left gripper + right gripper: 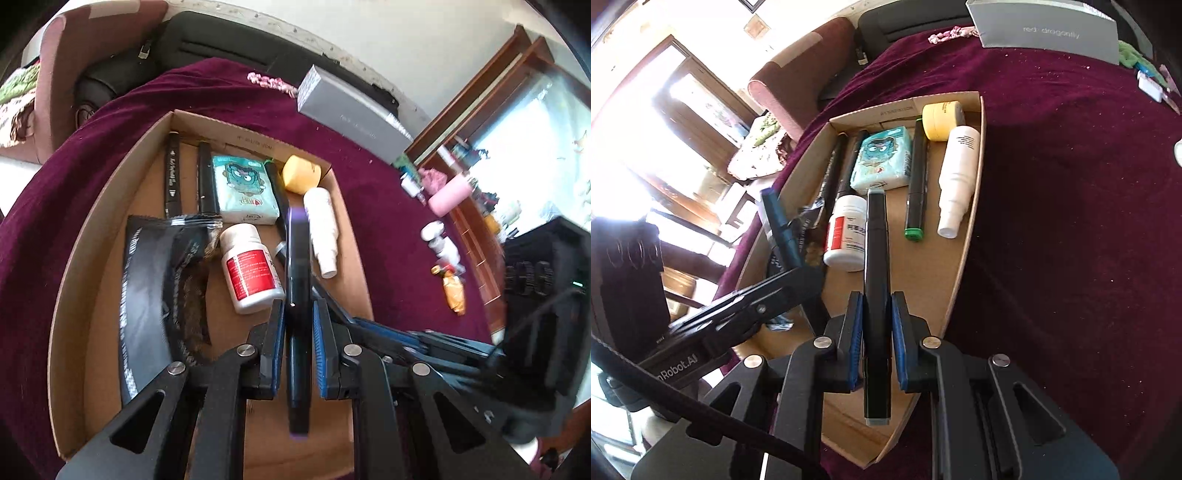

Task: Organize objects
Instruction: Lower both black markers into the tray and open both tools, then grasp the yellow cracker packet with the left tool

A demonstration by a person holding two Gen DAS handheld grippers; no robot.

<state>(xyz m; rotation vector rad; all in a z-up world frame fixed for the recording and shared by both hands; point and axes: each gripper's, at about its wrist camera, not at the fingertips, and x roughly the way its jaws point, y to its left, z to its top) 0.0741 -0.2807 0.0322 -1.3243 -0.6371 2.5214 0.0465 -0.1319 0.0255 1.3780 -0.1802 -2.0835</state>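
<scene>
A cardboard box [110,206] [964,236] lies on a maroon cloth. It holds black markers, a tissue pack [245,192] [882,158], a yellow jar [301,173] [942,120], a white spray bottle [321,229] [956,181], a red-label pill bottle [251,267] [846,230] and a black pouch [155,288]. My left gripper [298,314] is shut on a purple-capped black marker [298,280] over the box; it also shows in the right wrist view [779,221]. My right gripper [877,306] is shut on a grey-capped black marker [876,280] over the box.
A grey carton [351,110] [1049,29] lies on the cloth behind the box. Small bottles and a pink tumbler [448,194] lie at the right by a wooden frame. A green-capped marker [916,184] lies in the box. A black bag [221,40] sits behind.
</scene>
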